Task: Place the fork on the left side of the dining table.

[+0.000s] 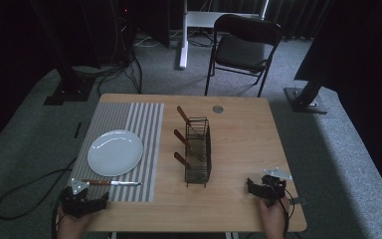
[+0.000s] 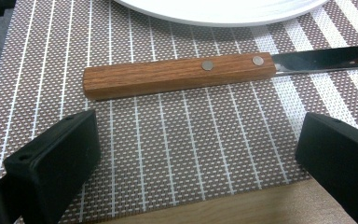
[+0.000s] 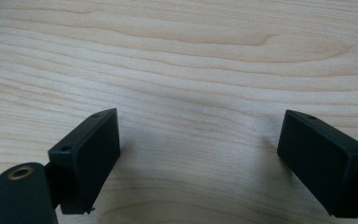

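left claw (image 2: 196, 154) gapes wide just short of the knife (image 2: 179, 74) on the placemat (image 2: 168, 140).

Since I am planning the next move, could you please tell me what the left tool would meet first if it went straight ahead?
Probably the knife: its wooden handle lies crosswise just ahead of the open left tool, with the plate beyond it.
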Demonstrator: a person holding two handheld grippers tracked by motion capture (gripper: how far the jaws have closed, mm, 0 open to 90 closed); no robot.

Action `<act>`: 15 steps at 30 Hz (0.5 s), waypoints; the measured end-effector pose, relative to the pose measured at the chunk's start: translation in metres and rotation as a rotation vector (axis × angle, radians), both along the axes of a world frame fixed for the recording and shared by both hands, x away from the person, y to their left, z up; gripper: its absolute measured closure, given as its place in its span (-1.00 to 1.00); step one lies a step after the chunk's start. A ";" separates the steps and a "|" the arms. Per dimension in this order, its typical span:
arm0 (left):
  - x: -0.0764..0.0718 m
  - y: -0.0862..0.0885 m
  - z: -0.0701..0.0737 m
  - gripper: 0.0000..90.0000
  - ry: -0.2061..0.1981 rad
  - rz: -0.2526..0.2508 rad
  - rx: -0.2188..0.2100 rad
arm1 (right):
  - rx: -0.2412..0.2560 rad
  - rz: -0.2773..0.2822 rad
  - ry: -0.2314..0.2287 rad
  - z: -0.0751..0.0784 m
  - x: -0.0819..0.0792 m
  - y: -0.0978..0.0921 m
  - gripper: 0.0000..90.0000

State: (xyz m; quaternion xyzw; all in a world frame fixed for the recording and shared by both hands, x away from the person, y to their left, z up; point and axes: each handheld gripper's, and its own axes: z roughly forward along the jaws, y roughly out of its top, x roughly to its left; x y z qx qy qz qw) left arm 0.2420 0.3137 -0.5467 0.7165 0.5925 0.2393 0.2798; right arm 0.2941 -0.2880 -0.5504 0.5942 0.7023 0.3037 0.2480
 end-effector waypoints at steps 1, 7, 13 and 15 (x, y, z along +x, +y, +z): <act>0.000 0.000 0.000 -1.00 -0.002 0.001 -0.001 | 0.000 0.000 0.000 0.000 0.000 0.000 -0.72; 0.000 0.000 0.000 -1.00 -0.001 -0.002 0.000 | 0.000 0.000 0.000 0.000 0.000 0.000 -0.72; 0.000 0.001 0.000 -1.00 0.005 -0.006 0.001 | 0.000 0.000 0.000 0.000 0.000 0.000 -0.72; 0.000 0.001 0.001 -1.00 0.007 -0.007 0.001 | 0.000 0.000 0.000 0.000 0.000 0.000 -0.72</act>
